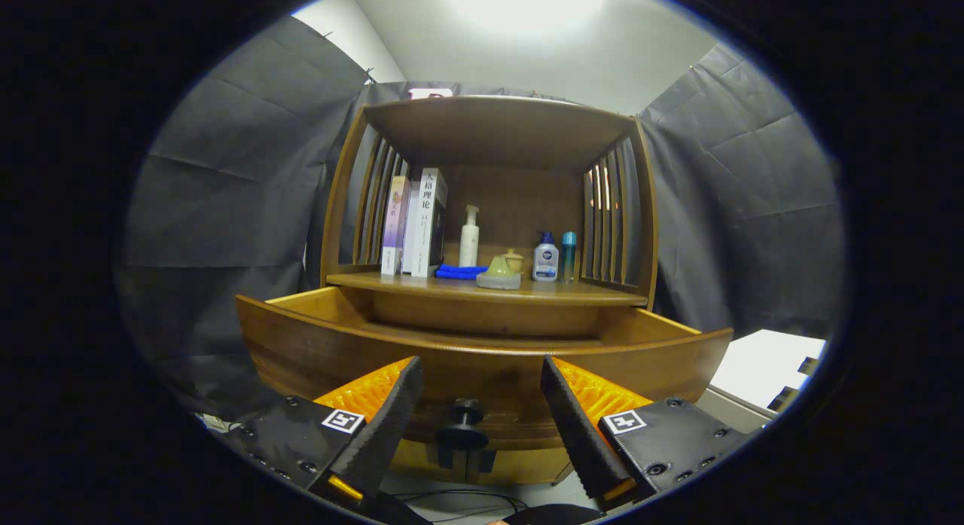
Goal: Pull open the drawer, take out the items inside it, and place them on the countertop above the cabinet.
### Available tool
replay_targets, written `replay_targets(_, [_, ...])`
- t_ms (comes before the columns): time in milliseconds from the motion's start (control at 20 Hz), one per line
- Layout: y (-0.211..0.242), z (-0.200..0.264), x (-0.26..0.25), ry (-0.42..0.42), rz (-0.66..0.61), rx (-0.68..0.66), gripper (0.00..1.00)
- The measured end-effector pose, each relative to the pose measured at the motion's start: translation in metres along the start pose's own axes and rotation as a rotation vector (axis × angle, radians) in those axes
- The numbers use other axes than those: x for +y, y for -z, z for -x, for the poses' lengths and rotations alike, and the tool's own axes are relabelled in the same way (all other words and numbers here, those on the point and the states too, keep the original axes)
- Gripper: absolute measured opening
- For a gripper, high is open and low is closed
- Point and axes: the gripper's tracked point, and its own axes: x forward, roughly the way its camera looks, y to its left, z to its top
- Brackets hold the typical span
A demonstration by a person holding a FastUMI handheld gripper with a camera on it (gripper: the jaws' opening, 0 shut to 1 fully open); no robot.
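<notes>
Your gripper (478, 393) faces the cabinet (493, 209) head-on. Jaws stand wide open, gripping nothing. The drawer knob (465, 423) sits between them, touching neither finger.

The drawer (482, 363) is pulled out toward you; its curved front spans the space just ahead of the fingers (392, 412). From this low angle you see only the upper rim and a strip of the inner back wall, so what lies in it cannot be told.

The bench (489, 290) sits above and behind the drawer, under the cabinet's top shelf and between slatted sides. On it, from your left:
- three books (416, 224) upright, leaning against the left slats
- a blue cloth (459, 271) lying flat just beside the books
- a white pump bottle (470, 237) upright behind the cloth
- a greenish sponge (498, 275) near the front edge, touching the cloth's end
- a small lidded cup (514, 260) just behind the sponge
- a squat pump bottle (545, 258) with a blue top, upright
- a slim teal bottle (568, 255) just beside it, near the right slats

Beyond the drawer's right end, a white box (764, 367) stands well apart from the cabinet.
</notes>
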Motion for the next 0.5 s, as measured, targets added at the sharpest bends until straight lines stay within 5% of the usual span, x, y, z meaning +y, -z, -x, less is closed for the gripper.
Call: replay_targets(500, [0.036, -0.016, -0.004, 0.041, -0.025, 0.111, 0.99])
